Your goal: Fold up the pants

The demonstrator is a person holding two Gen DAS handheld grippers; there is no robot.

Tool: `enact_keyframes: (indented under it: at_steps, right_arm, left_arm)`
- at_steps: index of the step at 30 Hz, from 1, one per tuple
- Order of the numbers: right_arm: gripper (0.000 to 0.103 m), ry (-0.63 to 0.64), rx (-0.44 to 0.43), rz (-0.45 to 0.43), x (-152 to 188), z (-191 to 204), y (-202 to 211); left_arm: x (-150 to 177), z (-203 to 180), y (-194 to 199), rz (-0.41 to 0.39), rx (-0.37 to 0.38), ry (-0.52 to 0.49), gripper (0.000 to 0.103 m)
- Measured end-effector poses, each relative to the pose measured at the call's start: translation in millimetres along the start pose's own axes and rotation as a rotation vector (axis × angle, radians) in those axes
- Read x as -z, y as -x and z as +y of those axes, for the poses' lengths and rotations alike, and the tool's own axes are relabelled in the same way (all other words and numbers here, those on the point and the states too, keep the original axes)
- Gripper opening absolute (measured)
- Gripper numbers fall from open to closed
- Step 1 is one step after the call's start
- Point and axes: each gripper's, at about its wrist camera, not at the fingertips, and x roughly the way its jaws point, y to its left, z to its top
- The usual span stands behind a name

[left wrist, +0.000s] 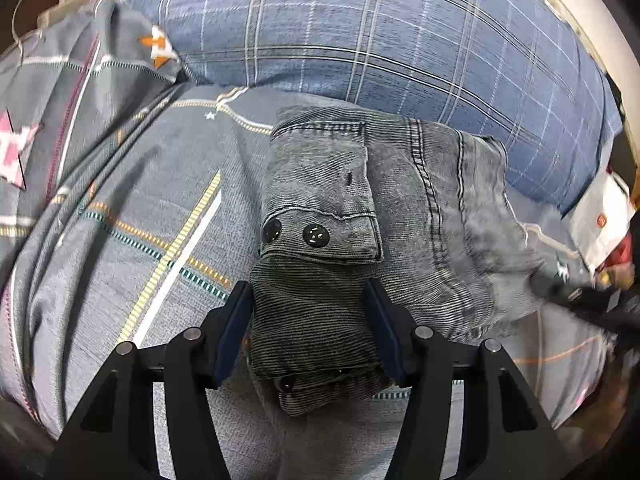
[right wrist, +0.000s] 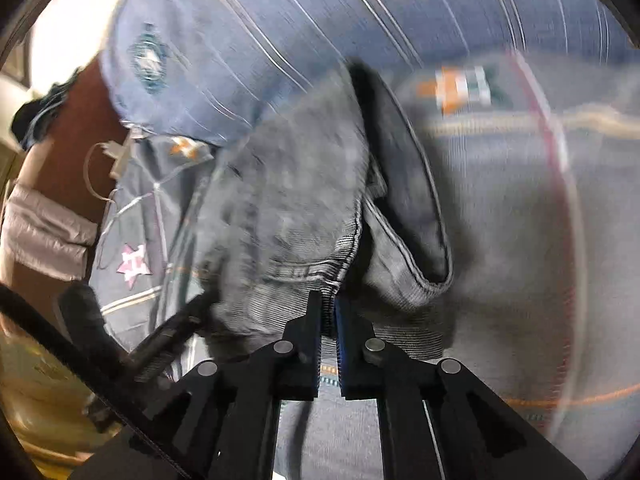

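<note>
Grey corduroy pants (left wrist: 352,216) lie bunched on the patterned bed sheet, waistband with two black buttons (left wrist: 316,235) facing me. My left gripper (left wrist: 308,296) is open, its blue-padded fingers on either side of a fold of the pants' fabric below the buttons. In the right wrist view the pants (right wrist: 288,208) are blurred and partly lifted. My right gripper (right wrist: 328,308) is shut on the seamed edge of the pants near a pocket. The right gripper also shows dimly at the right edge of the left wrist view (left wrist: 580,296).
A blue plaid pillow (left wrist: 380,28) lies behind the pants. The grey patterned sheet (left wrist: 132,208) covers the bed around them. A white bag or package (left wrist: 604,220) sits at the far right edge. A brown headboard (right wrist: 80,128) shows at left in the right wrist view.
</note>
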Motion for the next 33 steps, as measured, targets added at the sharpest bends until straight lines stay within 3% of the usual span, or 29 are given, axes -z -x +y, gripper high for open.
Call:
enact_keyframes:
  at_steps: [5,7,12,15,17,18,22,24,27,28,29,32,33]
  right_arm:
    - [0.005,0.003,0.153,0.127,7.3,-10.5,-43.4]
    - [0.006,-0.001,0.143,0.125,5.3,-11.3,-39.4]
    - [0.02,0.013,0.119,0.144,1.2,-8.8,-35.9]
    - [0.049,0.001,0.013,0.105,-2.9,-6.8,-18.8]
    - [0.082,0.021,-0.019,0.02,-7.4,-4.1,2.7]
    - [0.084,0.019,-0.019,-0.009,-8.6,-6.6,10.3]
    - [0.084,-0.102,0.045,-0.027,-12.4,-36.3,6.6]
    - [0.084,-0.166,0.063,0.0,-12.2,-53.9,-6.9]
    - [0.081,-0.218,0.001,0.045,-9.3,-64.0,-29.5]
    - [0.074,-0.181,0.018,0.028,-9.6,-58.3,-29.9]
    - [0.051,-0.158,0.024,0.034,-6.2,-53.9,-31.8]
    - [0.024,-0.108,0.055,0.038,-1.7,-35.5,-34.7]
    - [0.022,-0.091,0.06,0.037,0.0,-29.6,-29.7]
  left_arm:
    - [4.0,-16.7,-3.6,-0.042,-0.093,-0.118,0.06]
    - [4.4,-19.1,-1.4,-0.058,-0.105,-0.144,0.06]
    - [-7.4,1.2,1.7,0.011,0.014,-0.037,0.061]
    - [-15.4,14.4,6.8,0.023,0.088,0.018,0.068]
    - [-20.8,26.7,9.5,0.013,0.118,0.085,0.076]
    - [-22.6,33.1,9.6,0.015,0.133,0.117,0.077]
    - [-25.0,49.0,-8.5,0.103,0.182,0.206,0.077]
    - [-21.5,47.4,-18.3,0.166,0.248,0.219,0.077]
    - [-17.9,39.6,-25.6,0.207,0.309,0.228,0.073]
    - [-17.0,37.0,-23.2,0.194,0.296,0.22,0.07]
    - [-17.3,35.2,-23.3,0.184,0.284,0.206,0.068]
    - [-18.9,29.8,-17.6,0.139,0.26,0.172,0.054]
    - [-20.2,28.3,-10.4,0.104,0.252,0.159,0.051]
